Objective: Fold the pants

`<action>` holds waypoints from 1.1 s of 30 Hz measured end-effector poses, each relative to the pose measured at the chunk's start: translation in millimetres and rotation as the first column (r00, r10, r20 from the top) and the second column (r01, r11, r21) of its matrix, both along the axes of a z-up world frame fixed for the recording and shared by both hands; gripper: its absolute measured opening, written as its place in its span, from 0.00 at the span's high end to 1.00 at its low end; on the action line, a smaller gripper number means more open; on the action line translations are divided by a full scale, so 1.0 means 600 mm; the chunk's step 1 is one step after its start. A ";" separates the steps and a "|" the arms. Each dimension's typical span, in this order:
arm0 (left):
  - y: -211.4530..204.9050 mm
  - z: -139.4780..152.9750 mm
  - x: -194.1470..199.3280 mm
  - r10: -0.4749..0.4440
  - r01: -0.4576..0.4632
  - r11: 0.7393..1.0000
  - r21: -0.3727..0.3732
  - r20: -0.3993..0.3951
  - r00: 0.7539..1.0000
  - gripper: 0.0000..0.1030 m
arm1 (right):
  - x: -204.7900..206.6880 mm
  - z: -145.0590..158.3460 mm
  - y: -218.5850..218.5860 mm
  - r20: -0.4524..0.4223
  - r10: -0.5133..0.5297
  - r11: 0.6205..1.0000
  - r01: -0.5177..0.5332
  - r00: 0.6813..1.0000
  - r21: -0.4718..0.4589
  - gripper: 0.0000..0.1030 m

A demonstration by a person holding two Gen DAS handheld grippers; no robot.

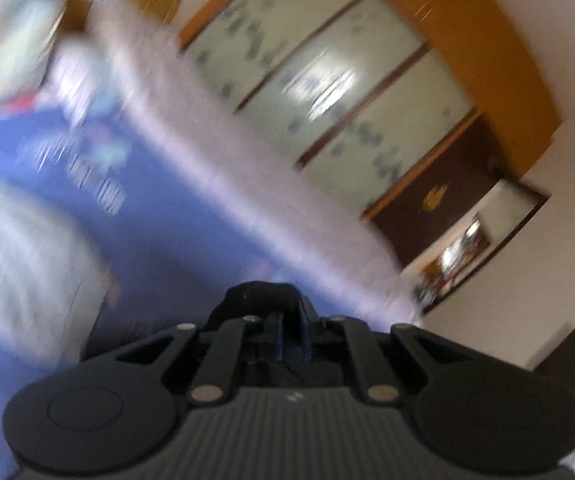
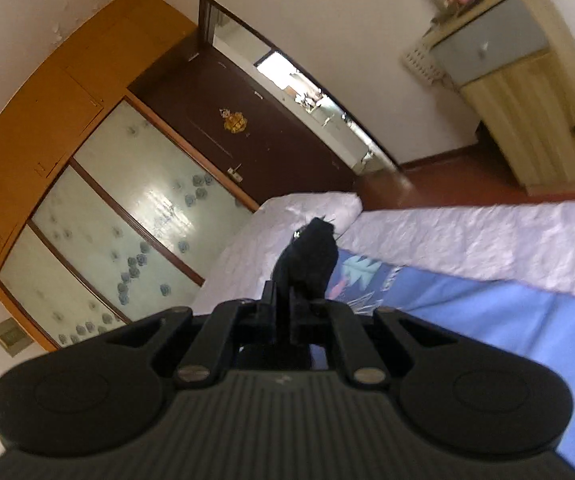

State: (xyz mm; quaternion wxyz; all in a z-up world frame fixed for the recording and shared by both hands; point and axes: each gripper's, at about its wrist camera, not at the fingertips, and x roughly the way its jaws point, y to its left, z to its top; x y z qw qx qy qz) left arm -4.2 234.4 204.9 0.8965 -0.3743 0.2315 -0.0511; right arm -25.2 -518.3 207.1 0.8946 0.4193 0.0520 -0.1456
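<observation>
Both views tilt over a bed with a blue patterned sheet (image 2: 487, 320). My right gripper (image 2: 287, 300) is shut on a bunch of black fabric, the pants (image 2: 307, 256), which sticks up past the fingertips above the bed. In the blurred left wrist view my left gripper (image 1: 283, 312) is shut, with a dark lump of the black pants (image 1: 263, 296) pinched at its tips. The rest of the pants is hidden below both grippers.
A white quilted bed edge (image 2: 467, 236) borders the sheet. A wardrobe with frosted sliding doors (image 2: 127, 216) and a dark open door (image 2: 255, 132) stand beyond. A wooden cabinet (image 2: 535, 100) is at the right. Light folded cloth (image 1: 19, 264) lies on the bed at the left.
</observation>
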 end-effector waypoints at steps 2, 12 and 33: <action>-0.001 -0.085 -0.022 -0.016 0.013 1.000 -0.022 -0.139 0.990 0.92 | -0.043 -0.051 -0.010 -0.046 0.009 0.999 -0.008 0.999 0.035 0.92; 0.025 -0.377 -0.161 -0.018 -0.104 0.975 -0.195 -0.540 0.842 0.88 | -0.183 -0.344 0.002 -0.387 -0.064 0.965 0.156 0.920 0.210 0.92; 0.017 -0.221 -0.004 0.076 -0.008 0.979 0.203 -0.327 0.942 0.23 | -0.062 -0.247 0.213 -0.338 0.292 0.948 -0.318 0.894 -0.023 0.66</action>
